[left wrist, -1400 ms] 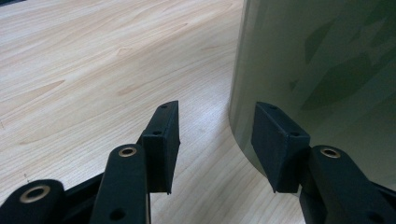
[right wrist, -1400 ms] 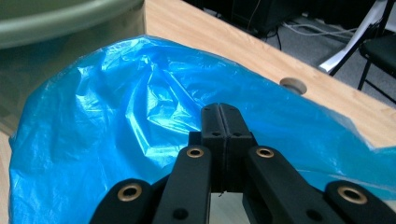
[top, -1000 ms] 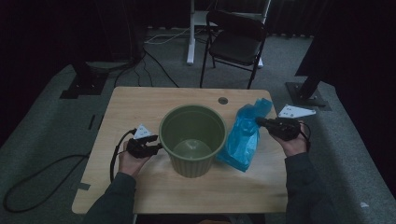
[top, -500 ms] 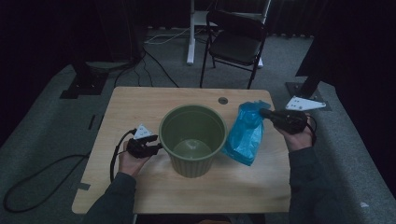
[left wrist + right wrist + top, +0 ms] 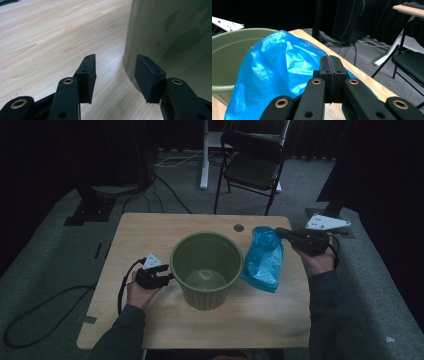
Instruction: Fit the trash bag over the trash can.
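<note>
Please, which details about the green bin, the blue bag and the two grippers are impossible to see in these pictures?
- Blue plastic bag: whether it holds anything; the crumpled film hides its inside in the high view and the right gripper view.
- Right gripper: how much film is pinched; the shut pads cover it.
- Green bin: its far outer wall and base, hidden by its own body in the high view.
- Left gripper: whether a pad touches the bin; too close to tell.
</note>
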The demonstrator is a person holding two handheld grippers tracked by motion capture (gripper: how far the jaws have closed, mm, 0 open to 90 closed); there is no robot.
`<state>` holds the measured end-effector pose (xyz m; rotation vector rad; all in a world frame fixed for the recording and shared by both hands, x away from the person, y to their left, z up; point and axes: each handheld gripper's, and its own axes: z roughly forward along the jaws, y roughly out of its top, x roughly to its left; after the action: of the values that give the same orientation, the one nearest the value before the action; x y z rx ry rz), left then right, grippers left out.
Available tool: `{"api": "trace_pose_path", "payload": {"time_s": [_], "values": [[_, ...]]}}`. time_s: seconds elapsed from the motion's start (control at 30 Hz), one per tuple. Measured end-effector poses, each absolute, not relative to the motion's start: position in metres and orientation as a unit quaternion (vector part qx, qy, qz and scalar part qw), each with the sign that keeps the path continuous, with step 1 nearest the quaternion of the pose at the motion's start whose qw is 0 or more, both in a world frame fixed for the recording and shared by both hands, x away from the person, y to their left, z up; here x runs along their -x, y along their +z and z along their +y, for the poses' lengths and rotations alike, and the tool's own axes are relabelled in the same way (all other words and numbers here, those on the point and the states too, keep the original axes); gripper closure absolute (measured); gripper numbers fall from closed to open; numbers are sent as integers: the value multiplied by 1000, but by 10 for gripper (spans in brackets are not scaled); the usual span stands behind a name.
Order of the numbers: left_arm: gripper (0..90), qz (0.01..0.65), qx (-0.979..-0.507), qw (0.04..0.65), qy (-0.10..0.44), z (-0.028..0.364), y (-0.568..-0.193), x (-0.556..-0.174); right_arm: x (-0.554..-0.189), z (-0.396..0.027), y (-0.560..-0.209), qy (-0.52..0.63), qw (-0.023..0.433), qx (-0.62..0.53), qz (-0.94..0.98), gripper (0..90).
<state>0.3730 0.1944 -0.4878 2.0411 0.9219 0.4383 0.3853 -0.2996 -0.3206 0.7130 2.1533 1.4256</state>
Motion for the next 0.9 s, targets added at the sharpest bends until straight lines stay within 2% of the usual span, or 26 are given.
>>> {"api": "trace_pose_path", "payload": {"time_s": [0.57, 0.9], "values": [[518, 367, -813, 417, 174, 194, -488, -373, -391, -293, -293, 543, 230, -255, 767, 900], [518, 367, -813, 418, 175, 194, -487, -372, -399, -263, -290, 545, 218, -247, 771, 900]]}}
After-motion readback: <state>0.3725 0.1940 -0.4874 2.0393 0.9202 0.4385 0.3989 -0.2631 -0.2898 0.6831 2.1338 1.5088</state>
